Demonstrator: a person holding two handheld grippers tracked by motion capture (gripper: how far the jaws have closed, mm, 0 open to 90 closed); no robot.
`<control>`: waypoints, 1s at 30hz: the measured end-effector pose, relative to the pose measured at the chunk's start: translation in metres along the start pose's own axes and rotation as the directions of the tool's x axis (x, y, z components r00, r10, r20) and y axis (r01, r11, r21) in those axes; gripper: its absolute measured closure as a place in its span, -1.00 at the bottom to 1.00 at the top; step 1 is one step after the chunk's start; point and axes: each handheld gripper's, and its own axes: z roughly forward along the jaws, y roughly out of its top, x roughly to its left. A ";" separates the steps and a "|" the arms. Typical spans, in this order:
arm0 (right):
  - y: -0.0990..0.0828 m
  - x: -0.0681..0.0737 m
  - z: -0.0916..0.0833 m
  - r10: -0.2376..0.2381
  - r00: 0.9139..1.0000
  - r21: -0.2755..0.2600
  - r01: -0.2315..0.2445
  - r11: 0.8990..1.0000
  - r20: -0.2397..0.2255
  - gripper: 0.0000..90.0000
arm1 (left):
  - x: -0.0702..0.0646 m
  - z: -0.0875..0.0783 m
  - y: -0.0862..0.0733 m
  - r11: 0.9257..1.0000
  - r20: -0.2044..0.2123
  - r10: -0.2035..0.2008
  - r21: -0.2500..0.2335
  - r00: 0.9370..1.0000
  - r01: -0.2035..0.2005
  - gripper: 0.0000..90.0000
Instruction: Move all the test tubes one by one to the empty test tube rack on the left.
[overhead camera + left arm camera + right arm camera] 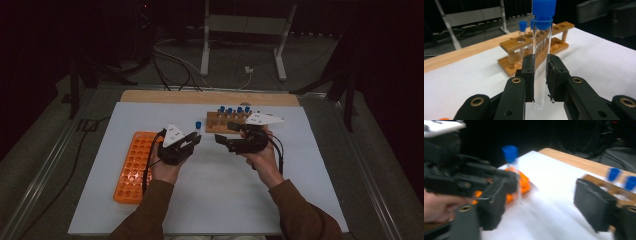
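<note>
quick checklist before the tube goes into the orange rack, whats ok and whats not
1. Left gripper clamped on the clear glass test tube with the blue cap: ok, both pads press its lower part.
2. Tube upright: ok, cap on top, rounded bottom just below the pads.
3. Right gripper let go: ok, jaws stand apart with nothing between them, clear of the tube.
4. Orange plastic tube rack has free holes: ok, the holes in sight look empty.
5. Tube lined up over a hole: not ok, it is held beside the rack, over the white table sheet.
6. Cap seated tight: cannot tell.
</note>
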 end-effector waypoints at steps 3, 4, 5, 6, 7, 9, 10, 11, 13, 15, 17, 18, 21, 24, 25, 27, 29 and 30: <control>-0.003 -0.006 -0.011 -0.003 0.999 -0.005 0.003 1.000 0.042 -0.65 | 0.007 -0.005 0.000 1.000 -0.013 -0.006 -0.010 1.000 0.006 0.74; -0.004 -0.007 -0.014 -0.002 0.998 -0.005 0.002 1.000 0.056 -0.67 | 0.009 -0.007 0.000 1.000 -0.018 -0.008 -0.013 1.000 0.007 0.74; -0.004 -0.007 -0.014 -0.002 0.998 -0.005 0.002 1.000 0.056 -0.67 | 0.012 -0.008 0.000 1.000 -0.021 -0.010 -0.013 1.000 0.009 0.74; -0.006 -0.009 -0.021 -0.008 0.997 -0.009 0.009 1.000 0.082 -0.72 | 0.014 -0.009 -0.001 1.000 -0.025 -0.015 -0.016 1.000 0.014 0.74; -0.006 -0.009 -0.021 -0.008 0.997 -0.009 0.009 1.000 0.082 -0.72 | 0.016 -0.011 -0.001 1.000 -0.030 -0.014 -0.015 0.999 0.013 0.74; -0.009 -0.011 -0.027 -0.015 0.995 -0.007 0.016 1.000 0.102 -0.82 | 0.020 -0.013 -0.002 1.000 -0.043 -0.016 -0.017 0.999 0.015 0.74; -0.011 -0.011 -0.030 -0.018 0.993 -0.004 0.019 1.000 0.116 -0.85 | 0.023 -0.014 -0.002 1.000 -0.048 -0.018 -0.019 0.999 0.017 0.74; -0.015 -0.013 -0.036 -0.025 0.990 -0.001 0.026 1.000 0.136 -0.91 | 0.025 -0.016 -0.003 1.000 -0.055 -0.020 -0.021 0.998 0.019 0.74; -0.019 -0.014 -0.043 -0.032 0.988 -0.001 0.032 0.999 0.152 -0.94 | 0.030 -0.018 -0.005 0.999 -0.069 -0.028 -0.027 0.997 0.027 0.74; -0.022 -0.014 -0.046 -0.039 0.987 -0.001 0.039 0.999 0.159 -0.94 | 0.035 -0.021 -0.007 0.999 -0.080 -0.034 -0.030 0.996 0.032 0.74; -0.028 -0.014 -0.051 -0.044 0.984 -0.002 0.045 0.999 0.172 -0.95 | 0.040 -0.023 -0.008 0.999 -0.096 -0.038 -0.033 0.995 0.036 0.74; -0.036 -0.015 -0.057 -0.040 0.982 -0.009 0.043 0.999 0.183 -0.95 | 0.042 -0.024 -0.009 0.999 -0.104 -0.041 -0.035 0.994 0.037 0.74; -0.045 -0.016 -0.065 -0.038 0.978 -0.016 0.043 0.999 0.204 -0.96 | 0.050 -0.026 -0.012 0.998 -0.127 -0.055 -0.039 0.990 0.051 0.74; -0.050 -0.017 -0.072 -0.033 0.976 -0.029 0.040 0.999 0.215 -0.96 | 0.057 -0.027 -0.014 0.997 -0.164 -0.074 -0.039 0.984 0.068 0.74; -0.053 -0.018 -0.075 -0.027 0.976 -0.031 0.035 0.999 0.216 -0.96 | 0.060 -0.028 -0.015 0.996 -0.173 -0.083 -0.042 0.981 0.077 0.74; -0.057 -0.019 -0.081 -0.017 0.975 -0.037 0.026 0.999 0.222 -0.96 | 0.066 -0.028 -0.017 0.995 -0.185 -0.099 -0.045 0.978 0.092 0.74; -0.062 -0.020 -0.086 -0.007 0.974 -0.044 0.017 0.999 0.228 -0.96 | 0.071 -0.027 -0.018 0.994 -0.199 -0.110 -0.043 0.974 0.103 0.74; -0.064 -0.020 -0.088 0.001 0.974 -0.049 0.010 0.999 0.227 -0.96 | 0.073 -0.026 -0.019 0.993 -0.206 -0.117 -0.042 0.971 0.111 0.74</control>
